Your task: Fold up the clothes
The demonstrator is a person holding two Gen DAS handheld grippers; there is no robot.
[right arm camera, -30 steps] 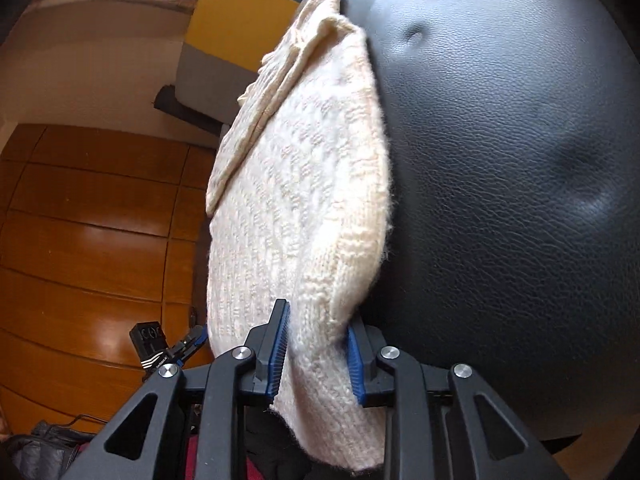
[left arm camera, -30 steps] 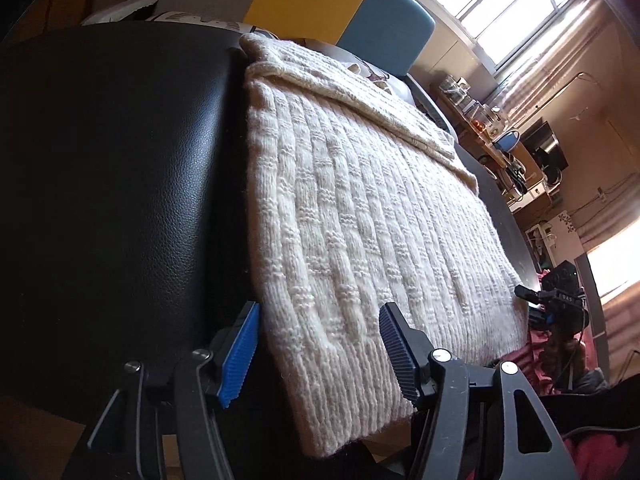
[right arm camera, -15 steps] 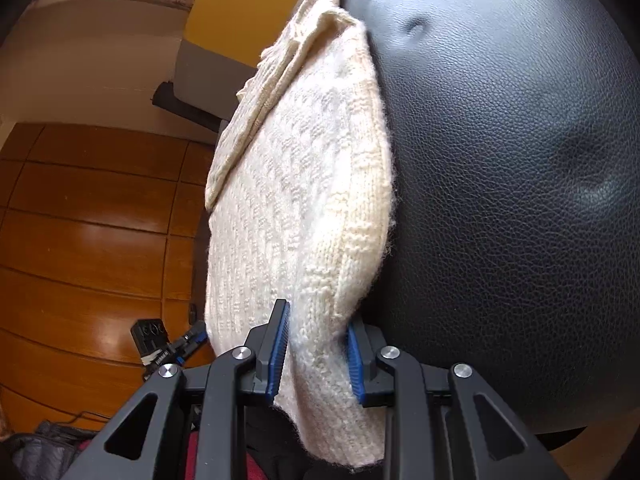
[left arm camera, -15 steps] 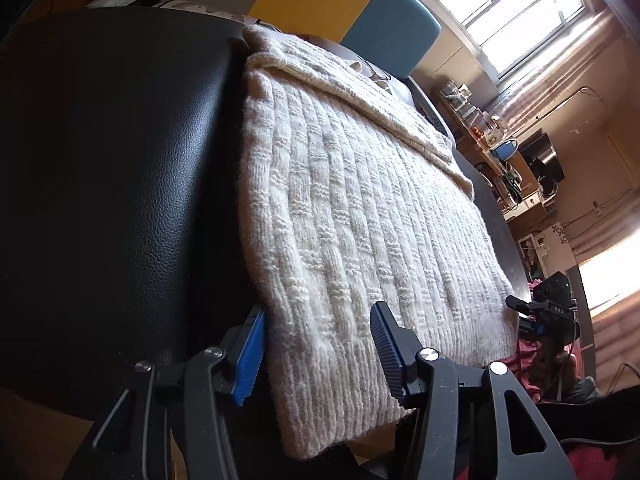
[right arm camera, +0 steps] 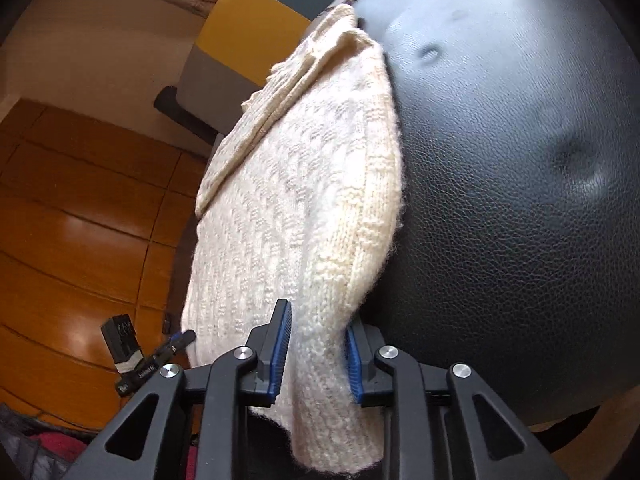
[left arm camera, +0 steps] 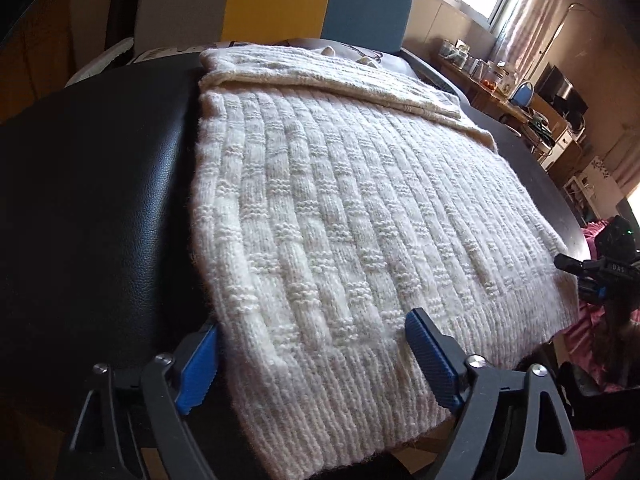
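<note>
A cream knitted sweater (left arm camera: 340,208) lies spread on a black leather surface (left arm camera: 88,200), its ribbed hem hanging over the near edge. My left gripper (left arm camera: 312,356) is open, with one blue pad on either side of the hem's left corner. In the right wrist view the same sweater (right arm camera: 304,184) shows edge-on, and my right gripper (right arm camera: 316,354) is shut on the sweater's hem corner, which droops below the blue pads (right arm camera: 280,348). A folded sleeve (left arm camera: 320,76) lies across the sweater's far end.
A grey, yellow and blue chair back (left arm camera: 280,0) stands beyond the far end. Cluttered desks (left arm camera: 520,92) and a window line the right wall. The other gripper (left arm camera: 600,272) shows at the right, over pink cloth (left arm camera: 600,320). Wooden floor (right arm camera: 72,220) lies below the surface's edge.
My left gripper has swung and moved in along the hem, so its open pads now straddle the corner more squarely. The right gripper keeps its hold and has shifted only slightly.
</note>
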